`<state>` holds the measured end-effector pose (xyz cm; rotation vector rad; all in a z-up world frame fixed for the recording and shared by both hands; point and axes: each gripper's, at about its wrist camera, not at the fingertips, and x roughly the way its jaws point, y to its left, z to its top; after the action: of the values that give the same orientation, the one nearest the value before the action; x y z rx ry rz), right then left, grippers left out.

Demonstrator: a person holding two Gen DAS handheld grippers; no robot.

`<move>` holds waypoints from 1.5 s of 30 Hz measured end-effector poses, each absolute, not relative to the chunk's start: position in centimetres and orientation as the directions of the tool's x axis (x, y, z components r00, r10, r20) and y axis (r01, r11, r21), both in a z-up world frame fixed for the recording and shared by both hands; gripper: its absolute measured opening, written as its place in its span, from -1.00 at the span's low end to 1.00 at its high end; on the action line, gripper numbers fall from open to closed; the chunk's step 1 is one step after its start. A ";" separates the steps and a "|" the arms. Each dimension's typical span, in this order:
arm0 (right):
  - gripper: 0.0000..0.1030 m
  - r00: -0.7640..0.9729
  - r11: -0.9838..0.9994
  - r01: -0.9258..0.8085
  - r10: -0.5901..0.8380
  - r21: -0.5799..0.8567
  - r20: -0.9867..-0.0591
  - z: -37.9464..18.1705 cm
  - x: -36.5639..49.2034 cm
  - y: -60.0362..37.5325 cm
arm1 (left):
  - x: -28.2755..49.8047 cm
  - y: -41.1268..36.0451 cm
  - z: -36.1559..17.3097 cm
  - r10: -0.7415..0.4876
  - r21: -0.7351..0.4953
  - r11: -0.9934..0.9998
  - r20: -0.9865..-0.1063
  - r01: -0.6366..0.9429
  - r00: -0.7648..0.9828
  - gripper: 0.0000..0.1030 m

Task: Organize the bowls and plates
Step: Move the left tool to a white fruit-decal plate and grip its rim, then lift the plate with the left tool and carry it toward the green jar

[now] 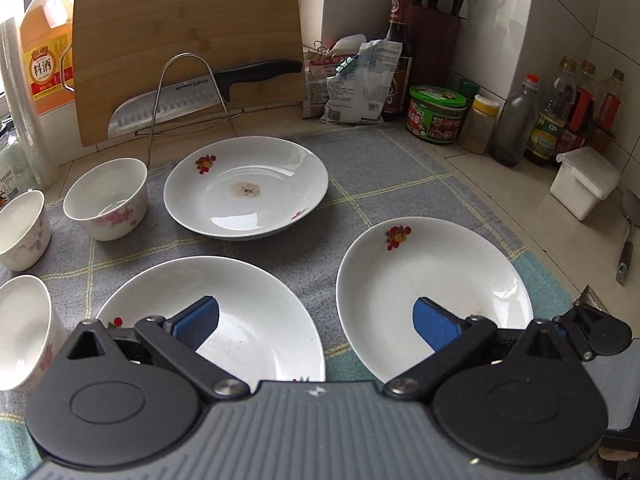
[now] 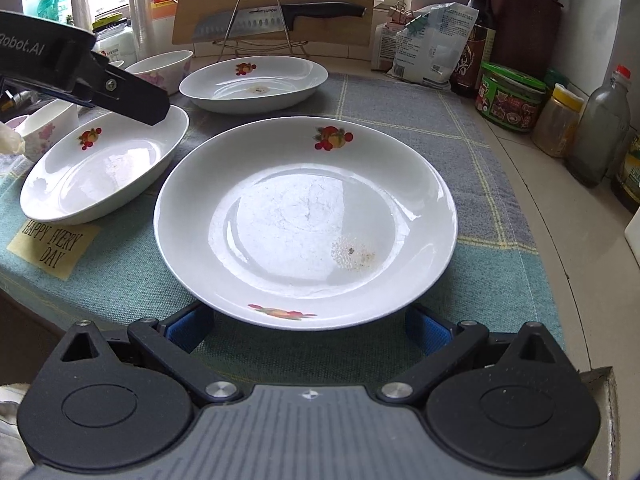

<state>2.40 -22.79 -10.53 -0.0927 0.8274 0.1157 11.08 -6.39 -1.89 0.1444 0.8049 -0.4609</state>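
The right gripper has its jaws spread wide and empty at the near rim of the right plate, which lies straight ahead on the tabletop's cloth. The left gripper, equally wide, hovers between both near plates.

We hold our left gripper with its blue pads spread wide, gripping nothing. Our right gripper sits low, its jaws equally wide and empty
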 end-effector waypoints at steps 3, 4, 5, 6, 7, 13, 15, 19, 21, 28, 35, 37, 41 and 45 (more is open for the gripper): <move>1.00 0.672 0.988 -0.150 0.073 -0.039 -0.737 -10.5 2.6 -22.7 | 11.9 -7.1 -2.1 -0.360 -0.046 0.874 -0.730 0.484 0.581 0.98; 1.00 0.676 0.987 -0.156 0.080 -0.036 -0.733 -10.6 2.5 -22.8 | 12.1 -7.3 -2.1 -0.367 -0.044 0.866 -0.732 0.498 0.573 0.98; 1.00 0.682 0.986 -0.160 0.086 -0.034 -0.727 -10.7 2.4 -23.0 | 12.3 -7.6 -2.2 -0.373 -0.041 0.859 -0.734 0.511 0.568 0.98; 1.00 0.690 0.987 -0.160 0.089 -0.031 -0.718 -10.7 2.3 -23.1 | 12.6 -8.0 -2.2 -0.379 -0.038 0.851 -0.736 0.524 0.561 0.98; 1.00 0.698 0.987 -0.159 0.090 -0.031 -0.710 -10.8 2.1 -23.1 | 12.7 -8.2 -2.2 -0.384 -0.036 0.844 -0.737 0.536 0.556 0.98; 1.00 0.728 0.989 -0.143 0.085 -0.030 -0.681 -11.1 1.7 -23.2 | 14.0 -10.1 -2.4 -0.428 -0.037 0.785 -0.754 0.618 0.498 0.98; 1.00 0.734 0.989 -0.144 0.086 -0.030 -0.674 -11.1 1.6 -23.2 | 14.5 -10.7 -2.4 -0.445 -0.047 0.766 -0.758 0.641 0.476 0.98; 1.00 0.747 0.988 -0.153 0.093 -0.034 -0.659 -11.3 1.4 -23.4 | 15.4 -11.8 -2.7 -0.473 -0.050 0.724 -0.762 0.688 0.442 0.98; 1.00 0.758 0.988 -0.153 0.095 -0.035 -0.646 -11.5 1.1 -23.4 | 15.9 -12.3 -2.8 -0.486 -0.055 0.706 -0.763 0.706 0.427 0.98; 1.00 0.771 0.988 -0.147 0.090 -0.039 -0.631 -11.6 0.8 -23.3 | 18.1 -13.5 -3.5 -0.526 -0.102 0.630 -0.785 0.770 0.327 0.98; 1.00 0.763 0.989 -0.139 0.082 -0.039 -0.641 -11.5 1.0 -23.2 | 20.1 -13.8 -5.0 -0.538 -0.174 0.572 -0.817 0.801 0.207 0.92; 1.00 0.760 0.990 -0.133 0.076 -0.040 -0.646 -11.5 1.0 -23.2 | 20.3 -14.0 -5.3 -0.537 -0.180 0.558 -0.823 0.810 0.187 0.89; 1.00 0.754 0.990 -0.139 0.080 -0.038 -0.652 -11.4 1.2 -23.2 | 20.8 -14.6 -5.7 -0.533 -0.203 0.536 -0.834 0.819 0.142 0.80; 1.00 0.747 0.985 -0.171 0.104 -0.038 -0.657 -11.5 1.5 -23.5 | 21.2 -15.1 -6.1 -0.527 -0.237 0.528 -0.844 0.815 0.097 0.66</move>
<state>1.52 -23.51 -11.48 -0.0983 0.7121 0.1506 21.25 -15.08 -6.07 0.3258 1.0754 -1.0203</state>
